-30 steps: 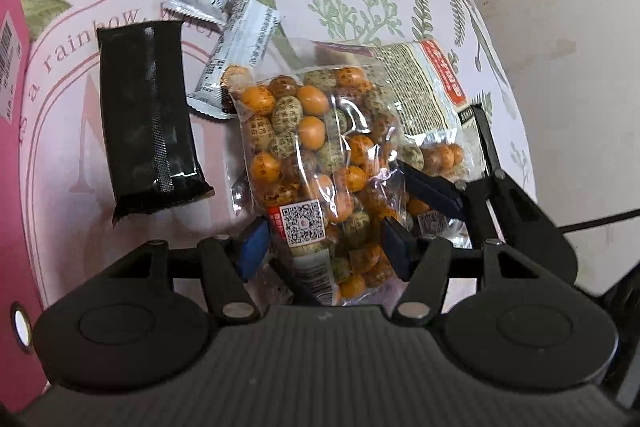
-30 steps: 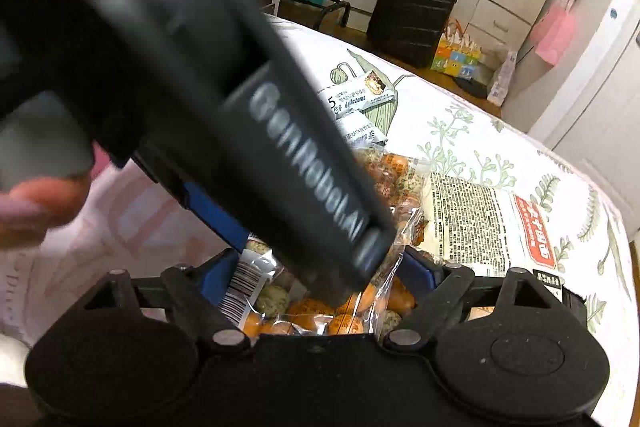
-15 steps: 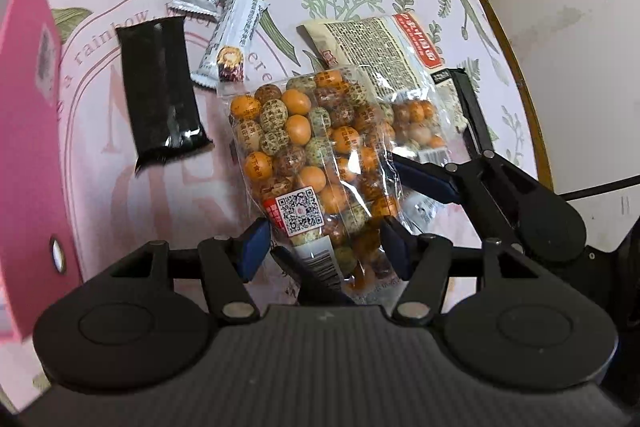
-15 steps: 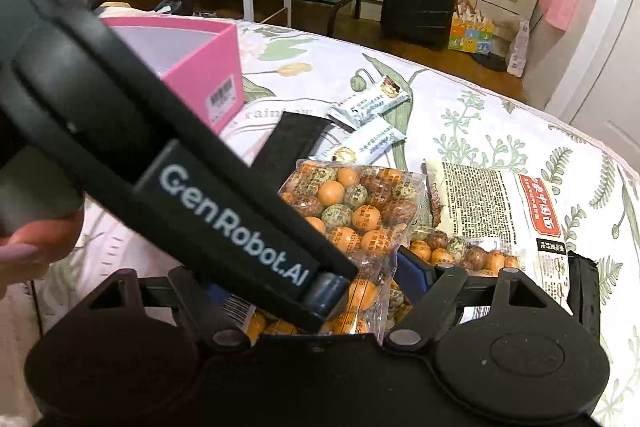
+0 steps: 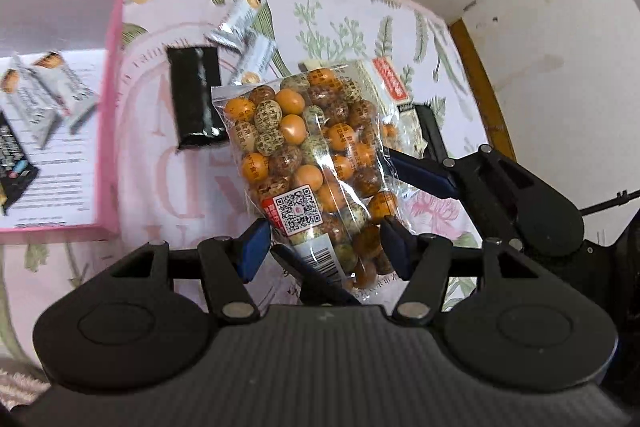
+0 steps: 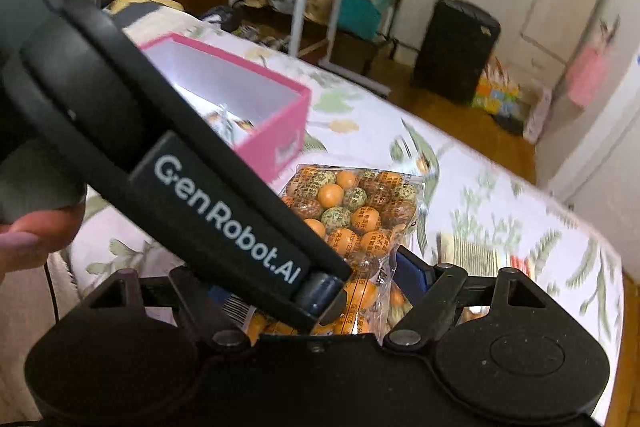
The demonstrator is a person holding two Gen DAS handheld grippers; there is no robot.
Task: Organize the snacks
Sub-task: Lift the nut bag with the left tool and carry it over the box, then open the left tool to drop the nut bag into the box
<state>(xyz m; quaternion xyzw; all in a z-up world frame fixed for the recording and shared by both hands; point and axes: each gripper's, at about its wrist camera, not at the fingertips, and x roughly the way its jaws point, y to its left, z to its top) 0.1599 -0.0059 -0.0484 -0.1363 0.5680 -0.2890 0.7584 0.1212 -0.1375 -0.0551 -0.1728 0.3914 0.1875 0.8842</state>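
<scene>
The clear bag of coated nuts [image 5: 308, 163] is up off the flowered bench [image 5: 360, 27] and hanging in the air, and it takes both tools to keep it there. The left claw [image 5: 324, 247] straddles the bottom end by the barcode, its blue pads [image 5: 254, 247] set apart on either side of the plastic; whether they truly pinch the bag or only cradle it I cannot tell. The right claw [image 5: 416, 163] reaches in from the side with its long blue finger lying against the bag's right edge, and in its own view the bag [image 6: 352, 211] sits between its pads [image 6: 412, 271], though the left tool's black body crosses the frame and hides the near finger, so its grip is unclear too. Two tools make sense here: the bag is limp, heavy and slippery, and one pinch at a corner would let it sag. The pink box [image 5: 110, 99] waits to the left, already holding silver bars and a dark packet, so I judge that is the destination. Left on the cloth are a black packet [image 5: 196, 99], two silver bars [image 5: 244, 35], and a second nut bag [image 5: 390, 87] lying flat underneath.
</scene>
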